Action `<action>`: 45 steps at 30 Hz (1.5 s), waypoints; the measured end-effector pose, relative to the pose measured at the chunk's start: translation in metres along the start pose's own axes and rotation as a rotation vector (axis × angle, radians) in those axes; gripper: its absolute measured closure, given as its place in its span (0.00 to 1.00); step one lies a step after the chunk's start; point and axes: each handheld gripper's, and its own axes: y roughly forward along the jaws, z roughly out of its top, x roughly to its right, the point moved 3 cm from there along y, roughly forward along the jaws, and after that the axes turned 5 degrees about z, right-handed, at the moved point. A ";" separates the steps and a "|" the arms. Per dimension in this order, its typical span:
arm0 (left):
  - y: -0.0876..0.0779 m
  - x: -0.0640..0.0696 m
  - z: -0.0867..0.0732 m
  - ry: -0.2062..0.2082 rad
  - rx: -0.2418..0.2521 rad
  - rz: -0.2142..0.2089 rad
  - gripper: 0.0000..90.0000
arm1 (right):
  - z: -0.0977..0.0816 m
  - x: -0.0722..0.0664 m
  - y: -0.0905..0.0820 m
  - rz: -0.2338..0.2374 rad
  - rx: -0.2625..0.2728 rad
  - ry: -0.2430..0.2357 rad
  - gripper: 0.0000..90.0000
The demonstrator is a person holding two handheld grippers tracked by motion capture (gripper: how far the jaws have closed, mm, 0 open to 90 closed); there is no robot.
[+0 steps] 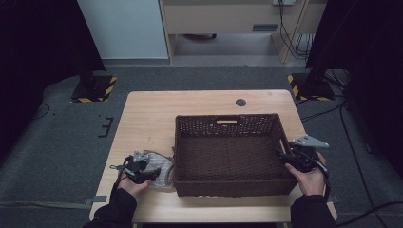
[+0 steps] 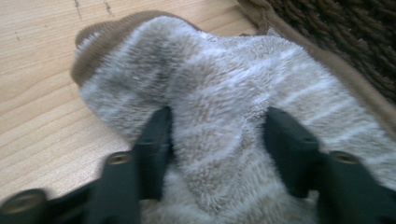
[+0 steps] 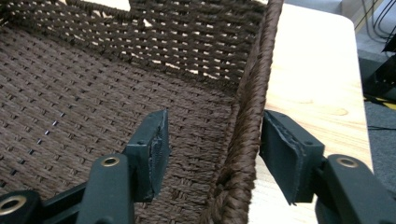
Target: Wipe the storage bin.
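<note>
The left gripper (image 2: 215, 135) is pinching a fold of the fuzzy striped sock (image 2: 224, 84) on the table (image 2: 37, 70), probably to lift it. The right gripper (image 3: 212, 154) is straddling the basket (image 3: 252, 107) wall, jaws seemingly not clamped, steadying it.

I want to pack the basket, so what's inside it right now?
Nothing shows inside the basket, just its bare woven floor. The near wall hides a strip along the front. The fuzzy sock lies outside on the table.
</note>
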 end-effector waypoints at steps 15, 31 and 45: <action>-0.029 -0.013 0.022 -0.039 0.170 -0.002 0.77 | -0.004 0.004 0.002 0.017 -0.033 0.030 0.60; -0.056 -0.033 0.050 -0.101 0.305 0.008 0.77 | 0.009 0.009 -0.011 0.012 0.015 0.027 0.69; -0.050 -0.025 0.081 -0.082 0.354 -0.010 0.77 | 0.006 0.015 -0.010 0.048 -0.038 0.055 0.75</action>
